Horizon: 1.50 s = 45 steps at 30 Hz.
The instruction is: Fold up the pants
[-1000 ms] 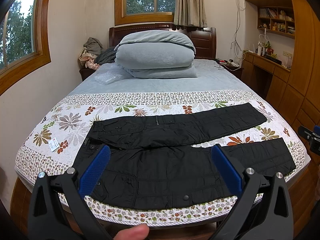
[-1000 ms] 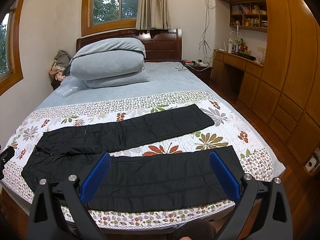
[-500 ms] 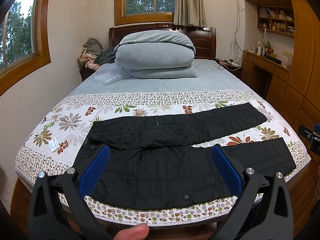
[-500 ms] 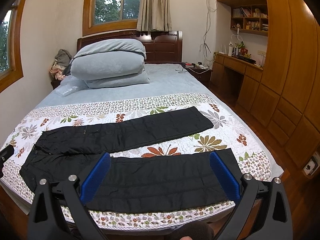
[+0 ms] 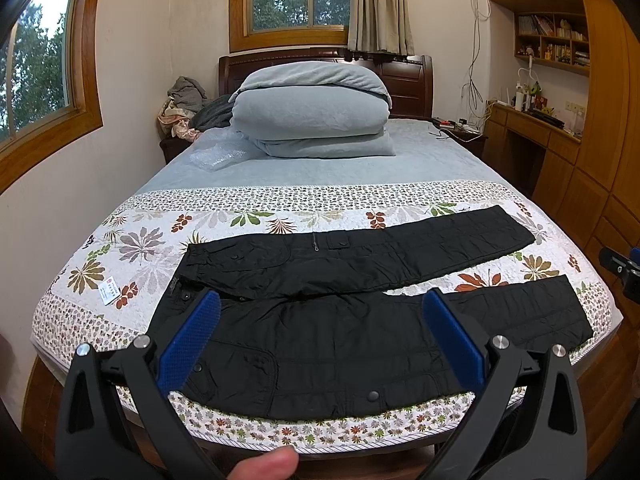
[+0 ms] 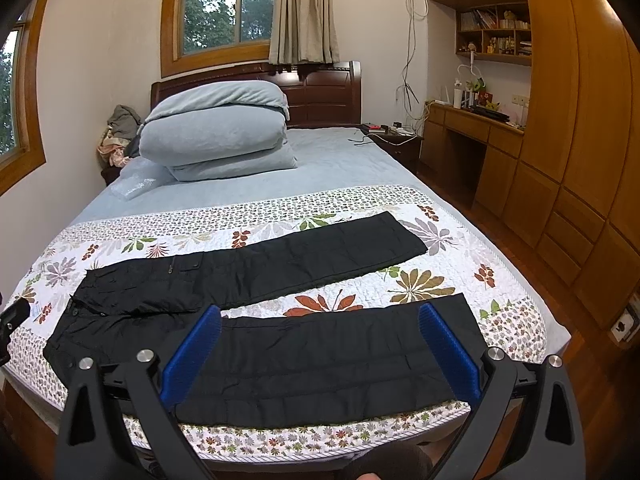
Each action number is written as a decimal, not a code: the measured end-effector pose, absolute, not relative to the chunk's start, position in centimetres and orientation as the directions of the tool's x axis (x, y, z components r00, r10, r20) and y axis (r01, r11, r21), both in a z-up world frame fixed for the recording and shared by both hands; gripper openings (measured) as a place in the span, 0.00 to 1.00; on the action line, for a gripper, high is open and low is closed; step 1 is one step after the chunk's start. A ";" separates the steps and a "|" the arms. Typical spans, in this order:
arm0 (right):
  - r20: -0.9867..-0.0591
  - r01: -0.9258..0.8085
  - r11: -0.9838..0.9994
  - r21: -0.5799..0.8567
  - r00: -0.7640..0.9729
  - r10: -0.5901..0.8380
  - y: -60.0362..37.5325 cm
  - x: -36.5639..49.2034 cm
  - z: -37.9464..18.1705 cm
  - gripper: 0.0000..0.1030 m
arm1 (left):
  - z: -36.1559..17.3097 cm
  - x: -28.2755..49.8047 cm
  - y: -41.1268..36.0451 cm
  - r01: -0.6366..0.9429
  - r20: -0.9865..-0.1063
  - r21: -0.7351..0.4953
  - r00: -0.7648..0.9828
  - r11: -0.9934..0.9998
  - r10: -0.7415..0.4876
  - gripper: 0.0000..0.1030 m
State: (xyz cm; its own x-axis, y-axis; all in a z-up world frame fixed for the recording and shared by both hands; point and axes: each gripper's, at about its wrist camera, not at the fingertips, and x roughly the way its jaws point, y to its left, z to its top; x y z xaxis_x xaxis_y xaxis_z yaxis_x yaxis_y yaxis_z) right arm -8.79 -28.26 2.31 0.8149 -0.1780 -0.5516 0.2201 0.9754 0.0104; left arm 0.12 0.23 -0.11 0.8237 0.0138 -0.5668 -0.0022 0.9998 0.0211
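Pants (image 5: 340, 320), one black pair, lie flat across the foot of the bed (image 5: 280, 184) with two legs splayed apart, waist to the left, while the left gripper (image 5: 320, 344) and right gripper (image 6: 318, 350) both hover short of the near edge, blue pads spread wide and holding nothing. Best play, I'd judge: pinch the near leg at waistband and cuff together, then carry it squarely over the far leg. Count: two grippers, one folded duvet (image 5: 312, 120), one small card (image 5: 109, 290), possibly a tag.
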 end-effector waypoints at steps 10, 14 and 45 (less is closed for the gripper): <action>-0.551 0.221 0.975 -0.005 0.813 -0.187 -28.1 -8.6 2.2 0.97 | 0.0 0.2 0.3 -0.003 -0.569 0.020 0.822 1.000 0.014 0.98; -0.560 0.204 0.979 0.018 0.813 -0.159 -28.5 -8.0 2.0 0.97 | -0.2 0.3 0.4 -0.001 -0.576 0.023 0.817 1.000 0.014 0.98; -0.936 0.203 0.977 0.065 0.353 -0.011 -54.7 38.1 -10.9 0.97 | -17.0 39.1 22.1 -0.242 -0.989 -0.090 0.135 0.966 -0.058 0.98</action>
